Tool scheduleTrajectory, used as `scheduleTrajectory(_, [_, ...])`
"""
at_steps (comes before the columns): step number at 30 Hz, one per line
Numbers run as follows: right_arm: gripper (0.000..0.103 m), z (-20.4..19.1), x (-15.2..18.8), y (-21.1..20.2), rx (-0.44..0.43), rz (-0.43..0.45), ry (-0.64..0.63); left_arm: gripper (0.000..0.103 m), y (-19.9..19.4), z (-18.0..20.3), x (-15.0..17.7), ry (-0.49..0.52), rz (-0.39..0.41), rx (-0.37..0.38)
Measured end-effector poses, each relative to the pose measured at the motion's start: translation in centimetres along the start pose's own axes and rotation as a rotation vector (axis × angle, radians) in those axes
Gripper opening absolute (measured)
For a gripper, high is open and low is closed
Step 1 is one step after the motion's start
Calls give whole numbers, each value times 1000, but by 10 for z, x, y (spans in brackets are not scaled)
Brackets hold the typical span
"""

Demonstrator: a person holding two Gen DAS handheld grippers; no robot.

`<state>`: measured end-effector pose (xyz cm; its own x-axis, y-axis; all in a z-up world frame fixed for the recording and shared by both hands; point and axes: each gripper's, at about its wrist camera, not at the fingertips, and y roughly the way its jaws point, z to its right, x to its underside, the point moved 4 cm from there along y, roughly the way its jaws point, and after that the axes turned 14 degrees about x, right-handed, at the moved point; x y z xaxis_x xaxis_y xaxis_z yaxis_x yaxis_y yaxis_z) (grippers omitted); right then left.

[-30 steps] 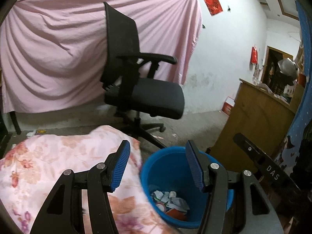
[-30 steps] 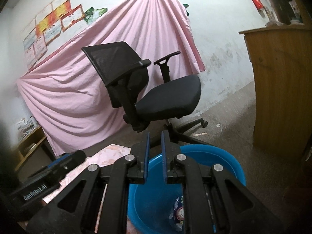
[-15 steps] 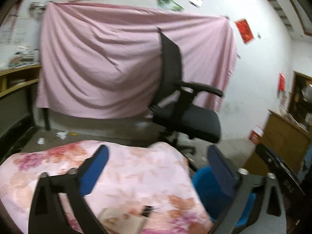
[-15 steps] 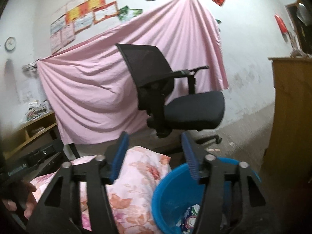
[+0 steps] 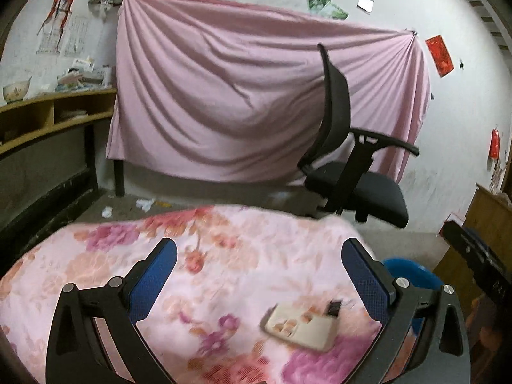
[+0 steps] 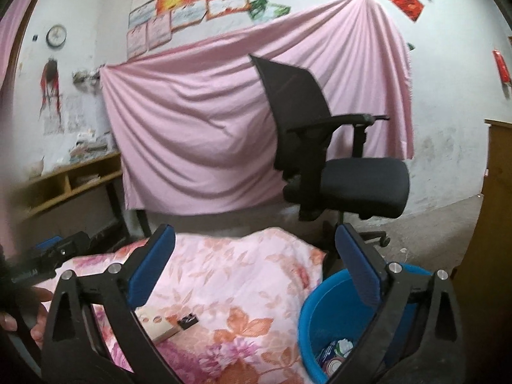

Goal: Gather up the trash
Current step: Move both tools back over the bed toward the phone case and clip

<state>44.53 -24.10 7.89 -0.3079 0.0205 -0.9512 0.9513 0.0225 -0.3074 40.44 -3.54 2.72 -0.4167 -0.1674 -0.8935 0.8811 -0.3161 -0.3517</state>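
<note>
Blue bin (image 6: 323, 307) (trash inside); grippers empty.

A lived-in room of a modest home: a pink sheet (image 5: 256, 102) hangs pinned across a stained whitewashed wall (image 6: 448, 64), under a row of framed certificates (image 6: 192, 9) and red paper decorations (image 5: 440, 55). A black mesh office chair (image 6: 326, 147) stands on the bare concrete floor (image 5: 134, 204) behind a surface covered with a floral quilt (image 5: 240, 256), beside a blue plastic bucket (image 6: 323, 313) holding rubbish. A round wall clock (image 6: 56, 34) and a wooden shelf (image 5: 54, 108) piled with papers and a bowl (image 5: 14, 91) line the left wall.
</note>
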Motion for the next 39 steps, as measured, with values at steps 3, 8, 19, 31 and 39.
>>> scheduleTrajectory(3, [103, -7, 6, 6, -19, -30, -21, 101, 0, -11, 12, -22, -39, -2])
scheduleTrajectory(8, [103, -19, 17, 16, -45, -92, -63, 101, 5, -19, 25, -45, -91, 5])
scheduleTrajectory(19, [103, -48, 56, 46, -76, -292, -186, 94, 26, -29, 45, -48, -240, 44])
scheduleTrajectory(31, [89, -50, 71, 63, -83, -407, -206, 30, 58, -18, 58, -64, -413, 189])
scheduleTrajectory(39, [84, -57, 78, 67, -102, -448, -223, 8, 64, -12, 65, 5, -475, 163])
